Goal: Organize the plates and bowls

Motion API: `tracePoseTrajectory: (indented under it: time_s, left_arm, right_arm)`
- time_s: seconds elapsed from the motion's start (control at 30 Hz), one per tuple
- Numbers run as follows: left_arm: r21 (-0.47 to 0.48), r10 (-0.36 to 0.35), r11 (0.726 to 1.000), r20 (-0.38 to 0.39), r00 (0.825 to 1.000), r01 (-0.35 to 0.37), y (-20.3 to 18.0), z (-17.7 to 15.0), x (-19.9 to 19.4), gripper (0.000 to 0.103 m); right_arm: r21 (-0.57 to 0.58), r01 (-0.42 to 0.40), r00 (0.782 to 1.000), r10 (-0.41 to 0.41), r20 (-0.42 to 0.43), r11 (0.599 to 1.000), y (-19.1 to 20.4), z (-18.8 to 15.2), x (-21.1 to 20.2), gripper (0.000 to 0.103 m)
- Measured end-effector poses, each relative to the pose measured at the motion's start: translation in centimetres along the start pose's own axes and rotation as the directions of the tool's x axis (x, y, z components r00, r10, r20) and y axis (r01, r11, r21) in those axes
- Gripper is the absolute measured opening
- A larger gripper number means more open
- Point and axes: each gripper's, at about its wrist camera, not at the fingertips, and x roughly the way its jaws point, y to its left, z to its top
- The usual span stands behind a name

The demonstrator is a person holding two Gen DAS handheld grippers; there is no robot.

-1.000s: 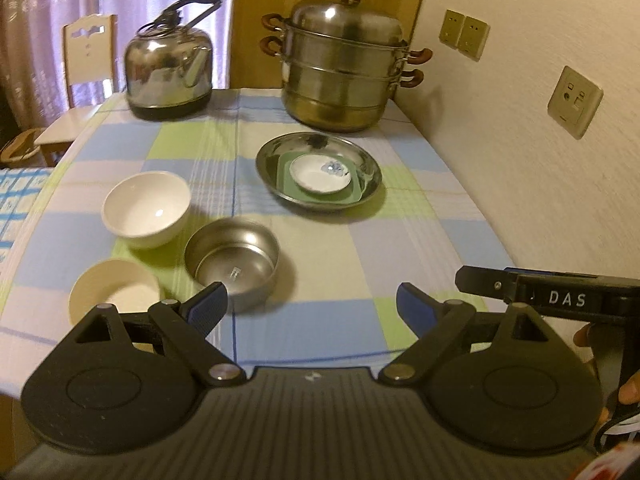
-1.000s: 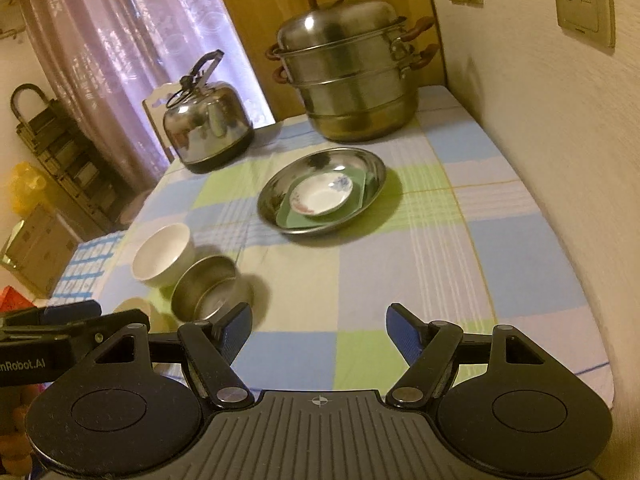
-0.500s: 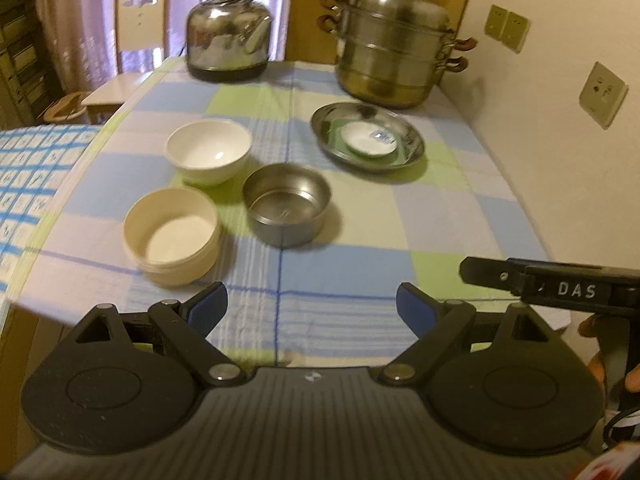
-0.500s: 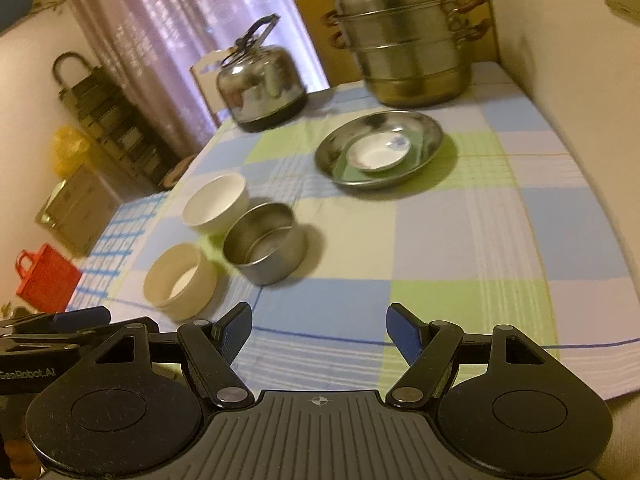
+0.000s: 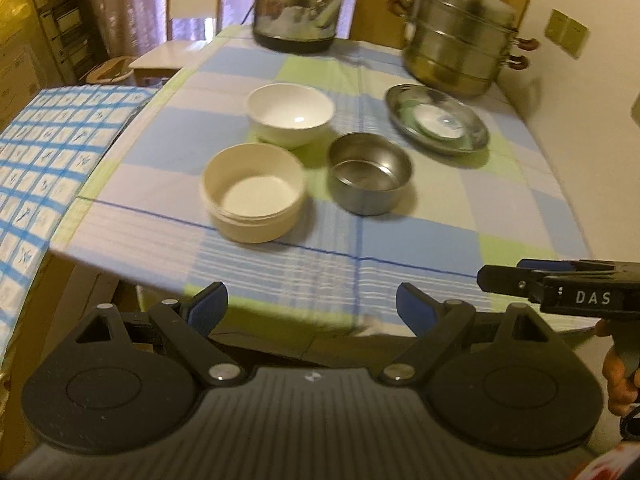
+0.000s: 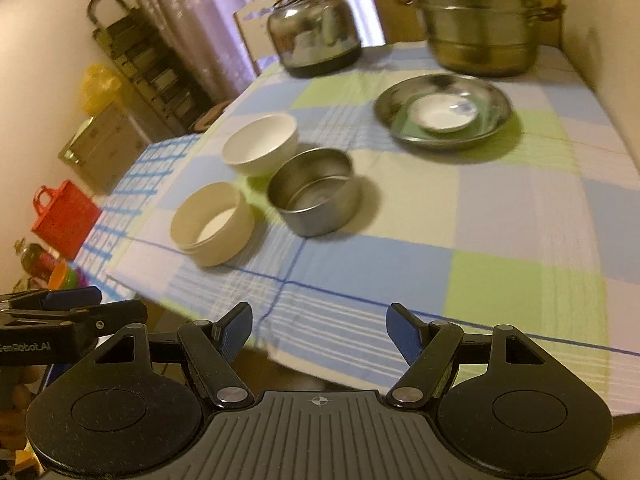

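Both tools off the near edge of the table [image 5: 400, 240], nothing held: left hand-held gripper [image 5: 312, 310] jaws wide apart and empty, right hand-held gripper [image 6: 319, 330] likewise wide and empty, aimed down at the checked cloth. Each shows at the other view's edge, so they sit side by side, likely staged for a two-handed pickup. Nearest task items: cream round bowl [image 5: 254, 192] by the front-left, steel bowl [image 5: 370, 172] just beside it on the right, white ceramic bowl [image 5: 290, 114] just behind, close to both. Three bowls cluster loose, unstacked, so nesting looks not yet done. Further right, steel plate [image 5: 476, 136] carrying a green square dish [image 6: 404, 126] with a small white saucer [image 6: 442, 114] on top; plates look already nested large to small. At the back, kettle [image 5: 298, 16] and stacked steamer pot [image 5: 456, 36] near the wall, out of the working zone. Chair [image 5: 188, 12] beyond the table's far-left corner.
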Motion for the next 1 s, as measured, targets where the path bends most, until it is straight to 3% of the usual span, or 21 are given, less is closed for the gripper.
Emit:
tracePoseTrajectory:
  time_s: [0.5,1.0]
  left_arm:
    - [0.038,-0.025,0.999,-0.056,0.998,0.028,7.6,3.9,3.4,0.085]
    - [0.097,-0.065,0.993,-0.097,0.993,0.074,12.2,7.3,7.3,0.082]
  right_arm:
    - [0.062,0.039,0.999,-0.037,-0.037,0.997,4.3,2.6,5.5,0.074]
    - [0.106,0.064,0.997,-0.06,-0.042,0.992,8.1,4.7,10.6,0.074]
